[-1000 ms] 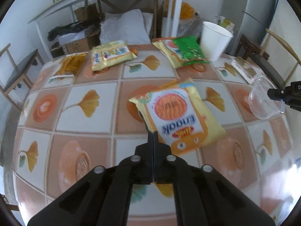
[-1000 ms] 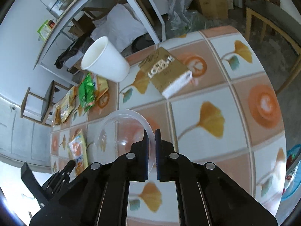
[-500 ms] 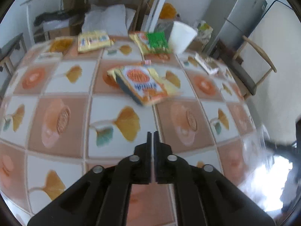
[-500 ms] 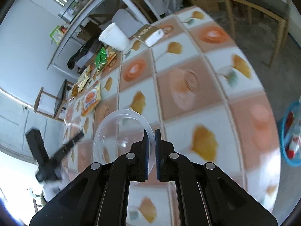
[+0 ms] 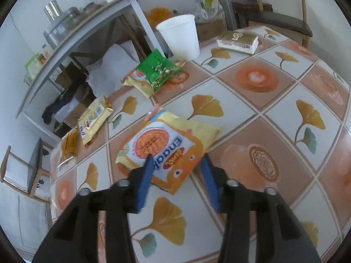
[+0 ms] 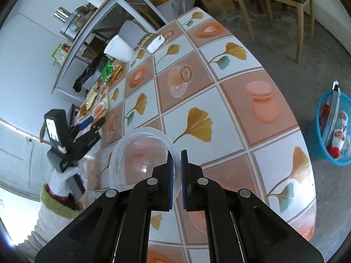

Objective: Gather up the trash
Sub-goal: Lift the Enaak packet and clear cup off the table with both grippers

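A yellow and orange snack packet point(image 5: 162, 144) lies flat on the tiled table point(image 5: 263, 81). My left gripper point(image 5: 177, 162) hangs just over its near corner, jaws opening, blue pads either side of that corner and not pressing it. My right gripper point(image 6: 175, 153) is shut on the rim of a clear plastic bowl point(image 6: 140, 153), held above the table point(image 6: 197, 87). The right wrist view also shows the left gripper point(image 6: 92, 123), held by a gloved hand point(image 6: 63, 177), at the far left beside the snack packet point(image 6: 99, 109).
A white paper cup point(image 5: 179, 37), a green packet point(image 5: 158, 70), a yellow packet point(image 5: 94, 118) and a gold box point(image 5: 238, 40) lie further back. A blue basket point(image 6: 318, 135) holding trash stands on the floor right of the table. Chairs stand around.
My left gripper rolled, swung back over the snack packet, and its jaws went from shut to parted. My right gripper carried the clear bowl toward the table's near side; the blue basket came into view.
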A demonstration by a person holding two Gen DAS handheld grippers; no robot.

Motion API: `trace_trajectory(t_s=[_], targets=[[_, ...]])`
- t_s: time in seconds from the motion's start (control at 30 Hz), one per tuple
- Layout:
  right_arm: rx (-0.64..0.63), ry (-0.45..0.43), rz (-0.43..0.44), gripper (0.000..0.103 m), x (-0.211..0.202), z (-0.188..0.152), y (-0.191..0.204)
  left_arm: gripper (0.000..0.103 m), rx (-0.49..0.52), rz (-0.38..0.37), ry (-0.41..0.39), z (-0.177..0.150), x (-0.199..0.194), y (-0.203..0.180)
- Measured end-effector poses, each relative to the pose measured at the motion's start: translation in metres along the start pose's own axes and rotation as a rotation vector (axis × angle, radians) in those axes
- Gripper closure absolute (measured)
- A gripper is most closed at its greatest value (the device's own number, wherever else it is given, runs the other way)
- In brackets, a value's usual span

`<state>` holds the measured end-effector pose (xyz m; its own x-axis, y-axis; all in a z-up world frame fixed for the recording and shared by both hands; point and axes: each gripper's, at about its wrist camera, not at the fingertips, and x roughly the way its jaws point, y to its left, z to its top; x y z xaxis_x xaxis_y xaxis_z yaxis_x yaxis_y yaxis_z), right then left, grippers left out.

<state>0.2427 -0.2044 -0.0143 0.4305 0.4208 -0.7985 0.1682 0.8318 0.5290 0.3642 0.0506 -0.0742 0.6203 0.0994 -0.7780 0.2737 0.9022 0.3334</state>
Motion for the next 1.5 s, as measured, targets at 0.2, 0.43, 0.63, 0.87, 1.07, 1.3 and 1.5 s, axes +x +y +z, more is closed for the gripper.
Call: trace_trajectory(t_s=[0.2, 0.43, 0.63, 0.87, 1.07, 1.3, 1.5], targets=[[0.010, -0.006, 0.008, 0.098, -0.004, -0.006, -0.008, 0.101, -0.035, -0.079, 0.006, -0.004, -0.003, 0.000], [0.009, -0.016, 0.008, 0.098, -0.016, -0.014, -0.010, 0.101, -0.141, -0.344, 0.045, -0.035, -0.052, -0.020], [0.001, -0.006, 0.012, 0.098, -0.027, -0.031, -0.010, 0.100, -0.281, -0.641, 0.117, -0.084, -0.106, -0.055], [0.029, 0.003, 0.007, 0.098, -0.033, -0.053, -0.020, 0.061, -0.451, -0.840, 0.121, -0.117, -0.144, -0.073], [0.060, 0.002, 0.005, 0.098, -0.033, -0.057, -0.026, 0.061, -0.479, -0.828, 0.008, -0.116, -0.158, -0.051], [0.057, -0.002, 0.008, 0.098, -0.033, -0.060, -0.024, 0.056, -0.408, -0.484, 0.032, -0.112, -0.136, -0.033], [0.054, 0.005, 0.006, 0.097, -0.032, -0.061, -0.022, 0.055, -0.392, -0.483, 0.109, -0.119, -0.118, -0.046]])
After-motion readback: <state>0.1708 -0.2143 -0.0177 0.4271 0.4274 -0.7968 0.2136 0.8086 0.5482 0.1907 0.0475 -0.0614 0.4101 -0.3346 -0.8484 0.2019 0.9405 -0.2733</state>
